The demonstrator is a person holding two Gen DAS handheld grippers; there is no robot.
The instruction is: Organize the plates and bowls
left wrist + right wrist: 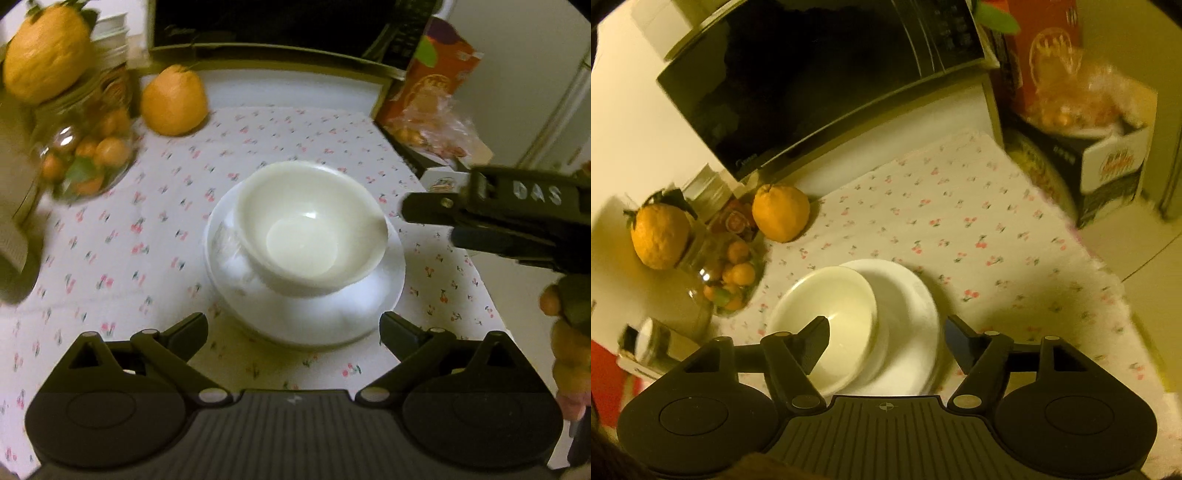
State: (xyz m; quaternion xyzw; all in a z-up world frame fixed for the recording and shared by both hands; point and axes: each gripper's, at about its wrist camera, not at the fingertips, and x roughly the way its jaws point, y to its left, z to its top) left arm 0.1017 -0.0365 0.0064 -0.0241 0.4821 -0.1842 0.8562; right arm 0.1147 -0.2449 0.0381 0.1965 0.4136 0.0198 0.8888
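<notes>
Bowl [310, 225] already sits on plate [306, 295], stacking looks done; left gripper [293, 328] and right gripper [886, 338] both spread, holding nothing.

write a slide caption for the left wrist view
Open left gripper above a white bowl resting on a plate.

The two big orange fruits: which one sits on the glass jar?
The leafy fruit at far left sits on the jar; the other fruit rests on the tablecloth.
</notes>
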